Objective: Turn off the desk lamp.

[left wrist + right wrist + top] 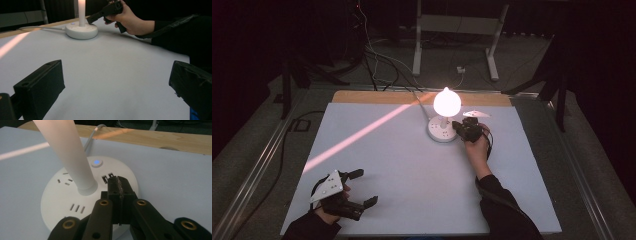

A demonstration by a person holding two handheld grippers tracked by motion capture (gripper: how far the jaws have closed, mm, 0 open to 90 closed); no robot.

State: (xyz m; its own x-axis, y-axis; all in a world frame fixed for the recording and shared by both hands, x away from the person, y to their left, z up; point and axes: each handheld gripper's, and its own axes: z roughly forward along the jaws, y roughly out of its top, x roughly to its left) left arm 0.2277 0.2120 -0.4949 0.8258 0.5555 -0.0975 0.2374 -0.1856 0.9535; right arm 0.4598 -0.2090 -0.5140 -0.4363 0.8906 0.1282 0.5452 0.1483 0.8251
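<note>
Two grippers are at the table, and only the right gripper [460,128] is at the work: its jaws are pressed flat together with nothing between them, and their joined tip hangs over the top of the round white lamp base [439,132], on the side of it nearest the person's right hand [477,145]. In the right gripper view the closed tip [119,187] lies just short of the small slots in the base [57,202], and the blue-lit round button [96,162] sits a little beyond it, ahead and slightly to the left along the line of the jaws. Whether the tip touches the base I cannot tell. The white lamp stem [67,152] rises upright from the middle of the base just left of that line, so I judge a push toward the button has to run past the stem and not into it. The lit bulb [447,101] glows above the base near the far edge of the white table [412,190], with the cable [93,133] leading away behind it. The left gripper [347,192] rests well apart at the near left corner, its jaws spread wide and empty, aimed across the bare table toward the lamp [81,27].
</note>
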